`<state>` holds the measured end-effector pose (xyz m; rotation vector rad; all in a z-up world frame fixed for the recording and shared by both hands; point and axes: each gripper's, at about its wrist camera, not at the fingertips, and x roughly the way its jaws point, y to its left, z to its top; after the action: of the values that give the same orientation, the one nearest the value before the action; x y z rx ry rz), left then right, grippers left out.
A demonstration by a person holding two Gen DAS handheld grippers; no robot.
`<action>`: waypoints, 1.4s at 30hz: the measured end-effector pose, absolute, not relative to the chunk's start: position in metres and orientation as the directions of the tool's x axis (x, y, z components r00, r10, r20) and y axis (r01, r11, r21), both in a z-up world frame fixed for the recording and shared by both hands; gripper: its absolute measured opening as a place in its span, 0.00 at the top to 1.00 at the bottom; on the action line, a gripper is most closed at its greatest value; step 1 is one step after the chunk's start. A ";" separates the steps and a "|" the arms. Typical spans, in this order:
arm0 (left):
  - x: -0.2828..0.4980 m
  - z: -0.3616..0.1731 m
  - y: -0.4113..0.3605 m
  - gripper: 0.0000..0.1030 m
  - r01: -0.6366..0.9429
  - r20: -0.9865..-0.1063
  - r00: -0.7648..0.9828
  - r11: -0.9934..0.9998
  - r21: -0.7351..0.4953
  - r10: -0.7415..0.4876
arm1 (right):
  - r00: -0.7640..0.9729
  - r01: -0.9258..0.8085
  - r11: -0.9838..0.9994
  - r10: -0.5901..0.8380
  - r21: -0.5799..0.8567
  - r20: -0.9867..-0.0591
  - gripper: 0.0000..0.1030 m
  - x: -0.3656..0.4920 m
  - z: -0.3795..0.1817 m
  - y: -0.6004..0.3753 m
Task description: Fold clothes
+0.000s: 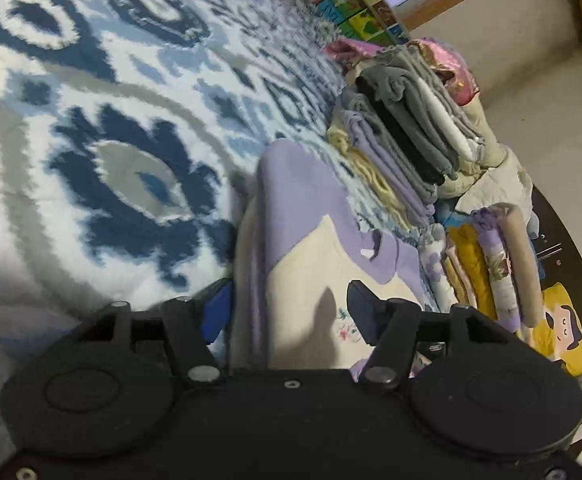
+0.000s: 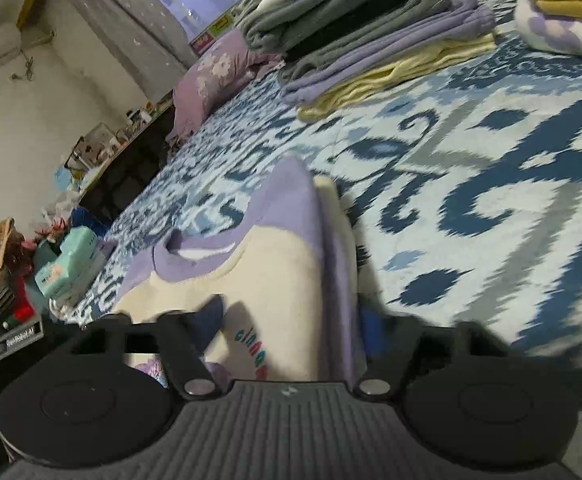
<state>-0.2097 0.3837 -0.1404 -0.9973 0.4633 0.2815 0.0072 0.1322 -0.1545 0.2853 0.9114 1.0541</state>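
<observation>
A folded purple and cream garment [image 1: 291,240] lies on the blue-patterned bedspread [image 1: 91,120], its purple fold raised as a ridge. My left gripper [image 1: 291,310] is shut on its near end. One blue-padded finger [image 1: 217,312] sits at the purple edge and the other finger [image 1: 365,308] rests on the cream front. In the right wrist view the same garment [image 2: 275,248], with coloured lettering, fills my right gripper [image 2: 291,322]. That gripper is shut on it, a blue pad [image 2: 371,330] against the purple edge.
A tall pile of folded grey, black, purple and yellow clothes [image 1: 411,136] stands beyond the garment, also as the pile [image 2: 371,40]. More folded clothes [image 1: 491,264] lie beside it. A purple pillow [image 2: 215,76] lies at the far end of the bed. Clutter [image 2: 63,264] lines the bed's edge.
</observation>
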 end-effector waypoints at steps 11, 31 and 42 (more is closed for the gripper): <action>-0.235 -0.128 0.348 0.83 -0.342 -0.395 0.918 0.426 -0.837 -0.039 | 0.153 -0.469 0.437 0.896 0.767 -0.417 0.79 -0.025 -0.154 0.079; -0.414 -0.066 0.368 0.83 -0.258 -0.196 0.956 0.305 -0.917 0.218 | -0.157 -0.606 0.112 0.954 0.787 -0.257 0.79 -0.125 -0.078 0.164; -0.465 -0.056 0.468 0.83 -0.179 -0.074 0.901 0.210 -0.961 0.428 | -0.355 -0.629 -0.046 0.905 0.776 -0.234 0.79 -0.137 -0.028 0.328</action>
<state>-0.4654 0.4678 -0.0558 -1.2940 -0.2265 0.4271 -0.1374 0.3277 -0.0285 0.3856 1.0089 1.6724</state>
